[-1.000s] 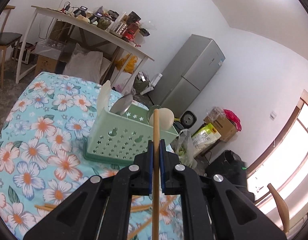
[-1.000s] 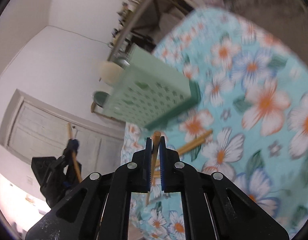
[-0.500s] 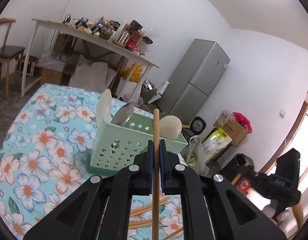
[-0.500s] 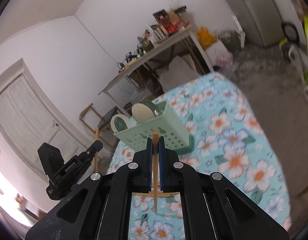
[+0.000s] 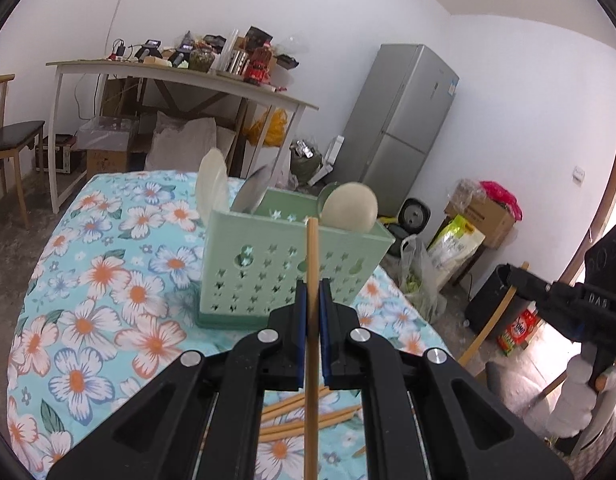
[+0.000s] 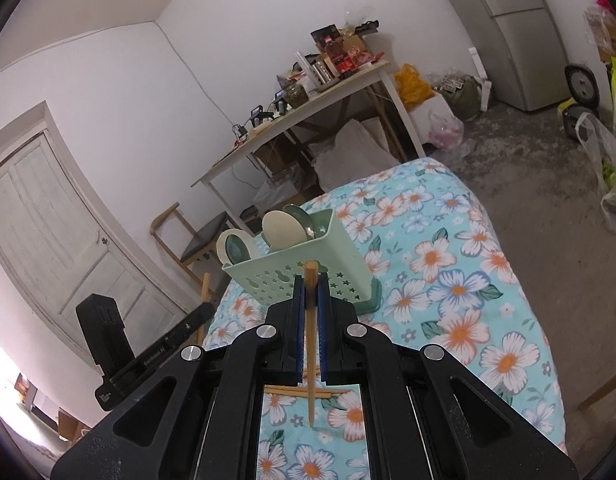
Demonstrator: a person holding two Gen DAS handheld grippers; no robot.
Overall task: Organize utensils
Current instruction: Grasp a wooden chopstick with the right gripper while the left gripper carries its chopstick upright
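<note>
Holding one wooden chopstick apiece, upright: left tongs (image 5: 313, 300) clamped on a chopstick (image 5: 311, 264) whose top reaches level with the rim of the green caddy (image 5: 284, 268); right tongs (image 6: 311, 296) likewise pinched shut on a chopstick (image 6: 310, 320), thin end hanging down over the floral worktop (image 6: 460, 292). Both pairs hovering short of the caddy, apart from it, with spoons (image 5: 350, 208) already standing inside, bowls up. More loose chopsticks (image 5: 304, 420) lying flat on the cloth just below the left tongs, so sorting far from finished. Judged as the carry stage of the task: sticks lifted, not yet dropped into a compartment. Cannot tell from either view which section of the caddy is meant for chopsticks, nor how the dividers run. Next move probably calling for a lift above the rim, a shift forward until the lower tip sits over a free slot, then a lowering before letting go, one hand at a time to avoid the two pairs of tongs crowding each other. Worth keeping each stick near vertical, since a tilted one could catch on the rim or knock a spoon.
</note>
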